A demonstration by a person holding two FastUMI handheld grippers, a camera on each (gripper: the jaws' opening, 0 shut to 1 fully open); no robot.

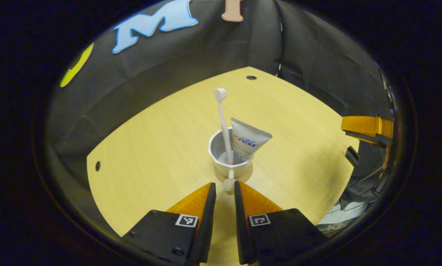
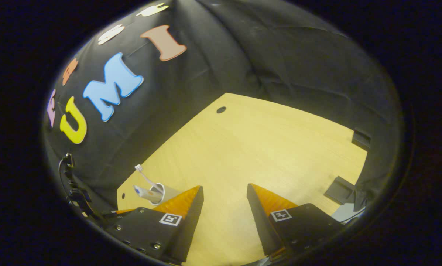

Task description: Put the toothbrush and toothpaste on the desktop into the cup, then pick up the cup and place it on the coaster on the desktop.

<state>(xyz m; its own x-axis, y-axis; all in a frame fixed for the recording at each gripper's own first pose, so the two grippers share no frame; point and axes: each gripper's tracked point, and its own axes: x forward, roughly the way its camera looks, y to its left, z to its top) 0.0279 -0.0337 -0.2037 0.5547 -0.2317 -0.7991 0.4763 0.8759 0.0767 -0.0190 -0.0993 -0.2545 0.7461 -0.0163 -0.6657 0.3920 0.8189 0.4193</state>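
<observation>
Left hand-held gripper point(image 1: 225, 190): orange fingers drawn close with a narrow gap between them, tips at either side of the cup's small handle knob; whether the pads press on it you cannot tell from here, so treat contact as uncertain. Directly ahead of those tips: the cup point(image 1: 221, 162), white, upright, seated on the round coaster point(image 1: 247, 175), whose edge shows under its base. Contents of the cup: the toothbrush point(image 1: 223, 125), standing nearly upright with its head well above the rim, and the toothpaste point(image 1: 247, 139), leaning against the far side, crimped end up. Judged from this, the placing looks done and the step in hand is the let-go. To do it well, spread your fingers fully before drawing back, pull straight back along the finger line, keep level, and do not nudge the handle, since a top-heavy cup may tip. Check that the base sits square on the coaster rather than overhanging. Right hand-held gripper point(image 2: 224, 194): fingers spread wide apart, holding nothing, over bare counter point(image 2: 265, 147). Off to its left, beyond its left finger, the cup with both items shows again. Keep this one parked well apart. At the right edge of the left gripper view, the other gripper's orange finger shows.
</observation>
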